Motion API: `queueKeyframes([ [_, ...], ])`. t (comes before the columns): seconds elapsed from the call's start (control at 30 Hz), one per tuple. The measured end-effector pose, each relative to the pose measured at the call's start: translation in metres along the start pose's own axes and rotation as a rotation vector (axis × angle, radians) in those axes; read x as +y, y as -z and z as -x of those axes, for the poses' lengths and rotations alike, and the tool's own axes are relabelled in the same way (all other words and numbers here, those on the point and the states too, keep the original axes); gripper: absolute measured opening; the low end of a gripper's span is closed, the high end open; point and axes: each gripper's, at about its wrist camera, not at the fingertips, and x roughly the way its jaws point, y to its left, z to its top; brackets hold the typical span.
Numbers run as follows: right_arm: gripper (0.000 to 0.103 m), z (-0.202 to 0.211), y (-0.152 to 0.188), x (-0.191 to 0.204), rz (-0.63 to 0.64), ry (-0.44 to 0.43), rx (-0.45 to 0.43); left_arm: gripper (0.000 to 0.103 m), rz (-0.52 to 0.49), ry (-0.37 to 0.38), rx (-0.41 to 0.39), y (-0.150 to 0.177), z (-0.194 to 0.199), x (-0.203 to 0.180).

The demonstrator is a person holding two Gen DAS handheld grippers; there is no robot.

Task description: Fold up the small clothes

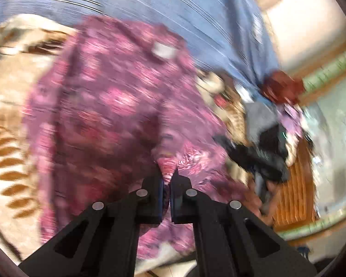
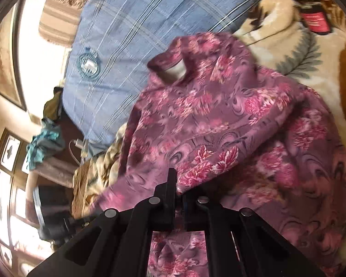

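A small purple garment of soft fabric with a pink floral print (image 2: 230,124) is seen spread in loose folds over a cream plush blanket patterned with brown and grey leaves (image 2: 295,53). The garment lies near both cameras and fills the middle of each view; the left wrist view is blurred. In the right wrist view its neck opening (image 2: 175,69) is turned towards the far side, where a pale lining is shown inside it.

The left gripper (image 1: 168,173) is pointed down at the near edge of the garment. Its jaws are drawn together, and a fold of the floral fabric is pinched between them. The right gripper (image 2: 180,182) is likewise closed on the near hem, with cloth bunched around and between its black fingers (image 2: 170,184).

A large blue cushion with thin pale stripes and a round embroidered badge (image 2: 136,34) is seen at the far left of the garment, just beside its collar. A dark bottle with a red label (image 2: 316,20) lies on the blanket at the far right. A heap of mixed dark and red clothes (image 1: 272,120) is visible to the right in the left wrist view.
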Motion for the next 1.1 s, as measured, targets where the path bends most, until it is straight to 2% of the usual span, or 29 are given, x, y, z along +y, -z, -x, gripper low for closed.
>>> queueKeyframes([
  [0.07,0.007,-0.017,0.003,-0.002,0.011,0.077,0.051,0.002,0.064,-0.036,0.054,0.0,-0.017,0.019],
  [0.13,0.01,-0.041,0.009,-0.009,0.032,0.223,0.102,0.003,0.108,-0.134,0.128,0.005,-0.043,0.036],
  [0.2,0.01,-0.049,0.011,-0.007,0.06,0.255,0.108,0.007,0.157,-0.159,0.132,0.005,-0.052,0.046],
  [0.23,0.013,-0.048,0.01,-0.004,0.073,0.264,0.096,0.011,0.165,-0.167,0.117,0.004,-0.05,0.047],
  [0.27,0.017,-0.045,0.009,0.001,0.097,0.274,0.074,0.021,0.156,-0.181,0.102,0.001,-0.048,0.047],
  [0.33,0.041,-0.038,0.009,0.011,0.142,0.299,0.033,0.036,0.118,-0.209,0.087,-0.003,-0.04,0.043],
  [0.4,0.051,-0.03,0.012,0.022,0.17,0.334,0.006,0.036,0.104,-0.19,0.035,-0.005,-0.018,0.042],
  [0.43,0.056,-0.024,0.012,0.026,0.182,0.347,-0.005,0.039,0.095,-0.19,-0.001,-0.005,-0.006,0.039],
  [0.47,0.059,-0.013,0.016,0.036,0.216,0.36,-0.031,0.051,0.077,-0.216,-0.053,-0.001,0.015,0.037],
  [0.5,0.066,-0.004,0.019,0.042,0.242,0.363,-0.05,0.058,0.066,-0.246,-0.085,0.002,0.028,0.04],
  [0.53,0.072,0.009,0.03,0.051,0.268,0.351,-0.077,0.071,0.055,-0.322,-0.141,0.006,0.04,0.041],
  [0.57,0.072,0.016,0.037,0.054,0.274,0.332,-0.088,0.077,0.059,-0.415,-0.182,0.016,0.05,0.046],
  [0.6,0.072,0.021,0.045,0.062,0.279,0.297,-0.092,0.077,0.079,-0.46,-0.193,0.024,0.053,0.055],
  [0.63,0.072,0.022,0.054,0.073,0.291,0.241,-0.081,0.077,0.102,-0.468,-0.186,0.03,0.051,0.063],
  [0.7,0.072,0.007,0.073,0.096,0.337,0.138,-0.011,0.077,0.175,-0.452,-0.088,0.043,0.035,0.087],
  [0.8,0.067,-0.031,0.096,0.121,0.392,0.071,0.099,0.075,0.159,-0.495,-0.043,0.051,0.018,0.085],
  [0.87,0.055,-0.061,0.102,0.132,0.404,0.082,0.142,0.056,0.169,-0.476,-0.029,0.053,0.011,0.087],
  [0.9,0.042,-0.074,0.102,0.133,0.398,0.083,0.163,0.05,0.18,-0.465,-0.015,0.052,0.007,0.089],
  [0.93,0.034,-0.091,0.101,0.134,0.392,0.105,0.196,0.029,0.206,-0.447,0.009,0.053,0.002,0.094],
  [0.97,0.035,-0.107,0.101,0.133,0.391,0.145,0.217,0.017,0.228,-0.44,0.024,0.052,0.001,0.098],
  [1.03,0.036,-0.129,0.103,0.131,0.387,0.211,0.264,0.006,0.255,-0.424,0.007,0.053,0.013,0.103],
  [1.1,0.039,-0.128,0.105,0.134,0.387,0.213,0.261,0.005,0.286,-0.34,-0.063,0.05,0.035,0.103],
])
